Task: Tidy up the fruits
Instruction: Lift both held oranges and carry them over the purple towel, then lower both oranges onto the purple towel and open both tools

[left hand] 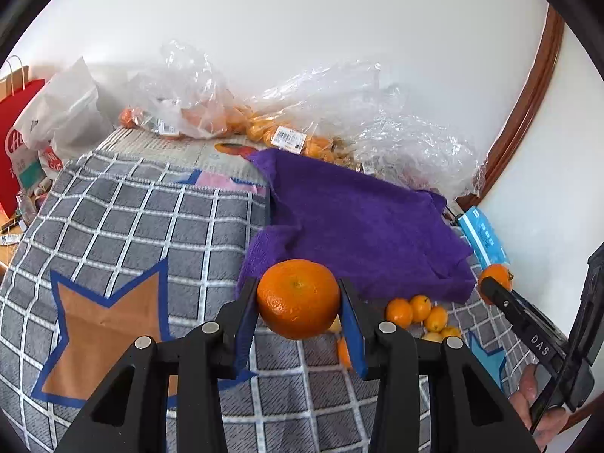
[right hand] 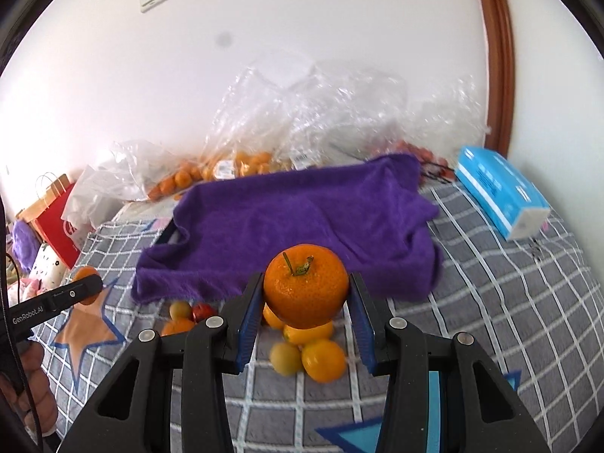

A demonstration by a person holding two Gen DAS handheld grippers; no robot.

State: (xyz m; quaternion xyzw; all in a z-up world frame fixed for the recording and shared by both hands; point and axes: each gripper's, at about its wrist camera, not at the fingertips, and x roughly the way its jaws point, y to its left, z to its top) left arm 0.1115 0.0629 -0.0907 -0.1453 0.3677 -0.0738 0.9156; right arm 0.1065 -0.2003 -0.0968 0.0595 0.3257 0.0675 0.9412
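Observation:
My left gripper [left hand: 299,302] is shut on an orange mandarin [left hand: 298,298], held above the grey checked cloth [left hand: 151,226]. In the right wrist view my right gripper [right hand: 305,296] is shut on a second mandarin [right hand: 305,290] with a green stem on top. Below it lies a small heap of kumquats [right hand: 309,351]; the same kumquats [left hand: 419,313] show beside the purple towel [left hand: 358,226] in the left view. Each gripper appears at the edge of the other's view: the right gripper [left hand: 494,283] with its mandarin, the left gripper [right hand: 85,285] with its own.
Clear plastic bags of small oranges [left hand: 264,128] lie along the back wall. A blue tissue pack [right hand: 502,196] sits at the right, red and white shopping bags [left hand: 22,136] at the left. A small red fruit and a green one [right hand: 192,311] lie by the towel's front edge.

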